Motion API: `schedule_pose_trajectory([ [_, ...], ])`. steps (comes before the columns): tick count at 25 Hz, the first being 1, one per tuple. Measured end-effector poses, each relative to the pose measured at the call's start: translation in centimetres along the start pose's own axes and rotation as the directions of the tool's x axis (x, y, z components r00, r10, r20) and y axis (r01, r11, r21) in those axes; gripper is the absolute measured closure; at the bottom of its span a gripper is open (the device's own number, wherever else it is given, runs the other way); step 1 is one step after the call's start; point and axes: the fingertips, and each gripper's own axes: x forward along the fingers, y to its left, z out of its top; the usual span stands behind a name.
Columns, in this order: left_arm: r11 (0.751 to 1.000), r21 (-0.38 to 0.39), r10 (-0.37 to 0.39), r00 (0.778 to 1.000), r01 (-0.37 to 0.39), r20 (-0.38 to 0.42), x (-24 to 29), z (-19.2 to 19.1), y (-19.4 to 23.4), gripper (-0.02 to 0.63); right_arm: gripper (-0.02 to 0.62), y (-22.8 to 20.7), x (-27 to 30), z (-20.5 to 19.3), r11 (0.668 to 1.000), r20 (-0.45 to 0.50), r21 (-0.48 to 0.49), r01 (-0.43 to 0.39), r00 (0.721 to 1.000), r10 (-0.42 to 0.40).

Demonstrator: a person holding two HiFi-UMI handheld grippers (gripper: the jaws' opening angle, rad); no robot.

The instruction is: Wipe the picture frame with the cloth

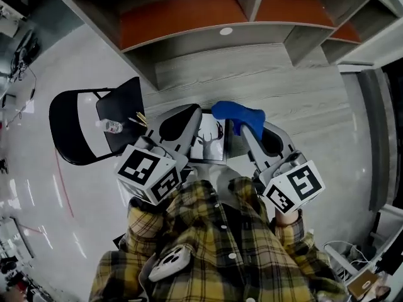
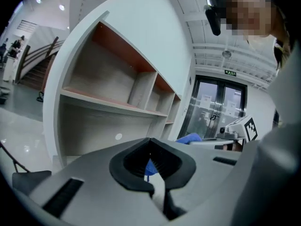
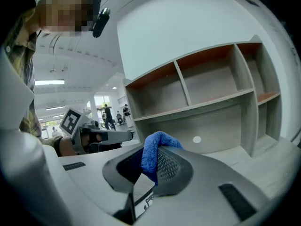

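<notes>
Seemingly early to mid-way, judging by the pics alone. Found picture frame held up in front of the person's chest, betw. the two grippers, not resting on any surface. Showed a deer print w/ antlers on white. Read left gripper as closed, w/ fingers meeting at the tips and a thin white strip nipped lower down betw. them. Took that strip for the frame's edge, so judged this gripper clamped on the frame & steadying it. Saw right gripper w/ fingers shut on blue cloth, bunched, sticking out past the tips & partly hanging betw. the pads. Placed cloth at frame's upper right corner in head view, at or just above the top edge; couldn't tell whether actually touching. Counted as done: frame picked up, cloth picked up, both brought together. Counted as left: the wiping proper, or most of it. Couldn't spot any dust, smear or cleaned streak on the glass to gauge coverage, so est. rough at best. Guessed remaining work = passes across the face & along the border, then setting frame down somewhere, maybe on the shelf unit ahead. Noted also a black chair off to the left w/ a small bottle on it, well apart from the frame & prob. not part of the job.
</notes>
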Motion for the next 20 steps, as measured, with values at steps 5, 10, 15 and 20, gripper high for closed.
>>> schedule_pose_trajectory([
  [5, 0.992, -0.041, 0.115, 0.993, -0.116, -0.016, 0.3, -0.6, 1.0, 0.601, 0.554, -1.0, 2.0, 0.4, 0.990, -0.054, -0.017, -0.143, 0.988, 0.142],
  [10, 0.978, -0.081, 0.187, 0.979, -0.194, -0.087, 0.2, -4.1, 3.3, 0.601, 0.554, -1.2, 3.4, -1.8, 0.979, -0.113, 0.021, -0.205, 0.972, 0.206],
  [15, 0.960, -0.135, 0.218, 0.959, -0.244, -0.182, -0.3, -9.2, 5.6, 0.600, 0.554, -1.0, 4.4, -4.6, 0.973, -0.174, 0.055, -0.226, 0.957, 0.232],
  [20, 0.937, -0.197, 0.231, 0.936, -0.287, -0.267, -0.6, -15.2, 8.2, 0.600, 0.554, -0.9, 5.3, -7.6, 0.976, -0.225, 0.075, -0.203, 0.950, 0.215],
])
